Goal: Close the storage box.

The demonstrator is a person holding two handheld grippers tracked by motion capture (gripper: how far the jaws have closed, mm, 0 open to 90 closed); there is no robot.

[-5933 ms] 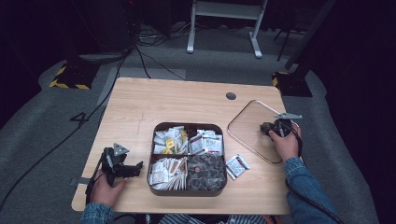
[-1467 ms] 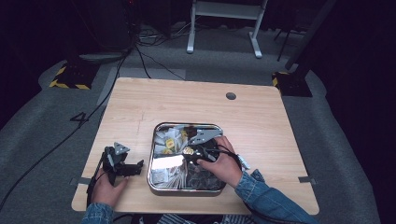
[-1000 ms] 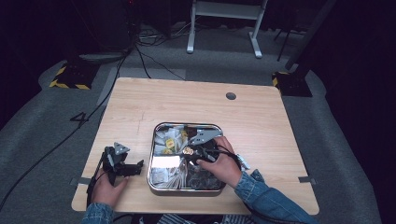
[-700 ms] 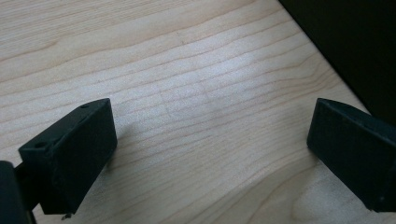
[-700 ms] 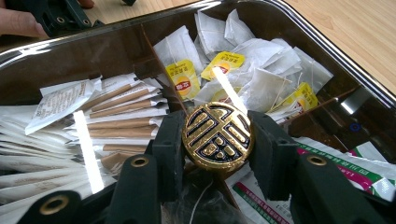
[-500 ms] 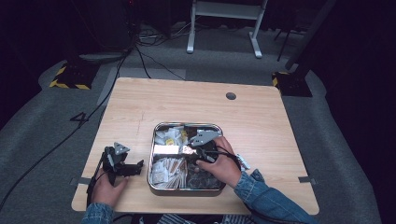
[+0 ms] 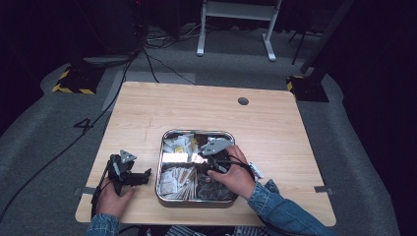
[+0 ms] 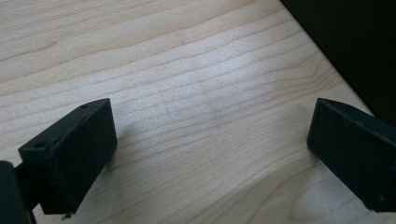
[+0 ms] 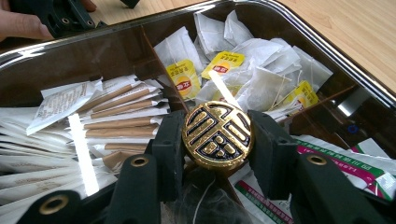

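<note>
Knob upright between right gripper fingers.

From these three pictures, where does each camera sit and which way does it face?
High view: above the person's side, looking forward and down on the table; both forearms enter from below.
Left gripper view: on the left gripper, facing bare wood between its open jaws.
Right gripper view: on the right gripper, facing into the box, jaws clamped on the glass lid's gold knob.
Shared: the high view and the right gripper view both show the box and the left gripper.
</note>
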